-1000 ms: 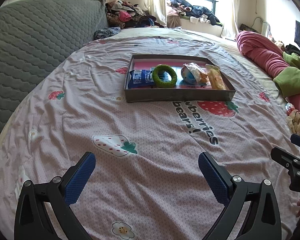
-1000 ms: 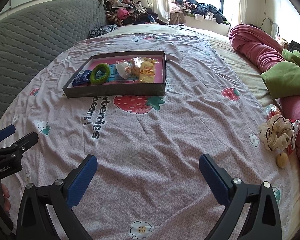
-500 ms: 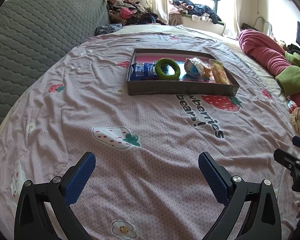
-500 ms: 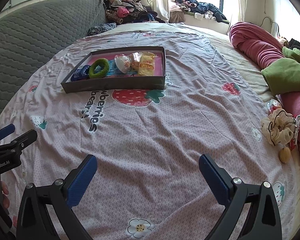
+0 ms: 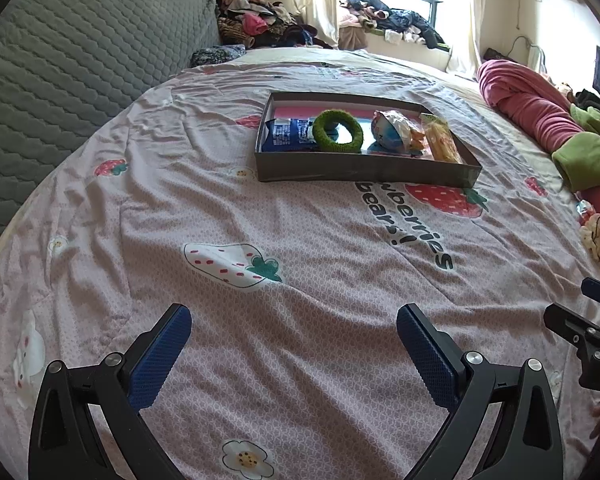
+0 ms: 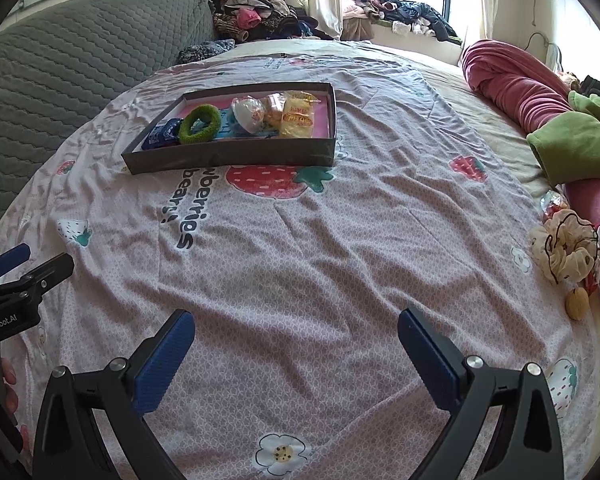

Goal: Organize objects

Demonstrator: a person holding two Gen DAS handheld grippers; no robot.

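Left claw point(image 6: 10, 266) marked "GenRobot.AI"

Right gripper point(image 6: 296, 330) jaws wide above the bedsheet point(image 6: 300, 248); filled tray point(image 6: 236, 156) well ahead.

Both wrist views look low across the bedspread point(image 5: 300, 208) toward the window wall, each framed by its own spread blue fingertips point(image 5: 160, 356) point(image 6: 164, 360). The left view sits leftward, the shallow box point(image 5: 364, 170) ahead, slightly right. The right view sits rightward, box point(image 6: 236, 156) ahead-left, apparently about equally far. Shared: box, strawberry print, headboard. Each catches the other gripper at its edge.
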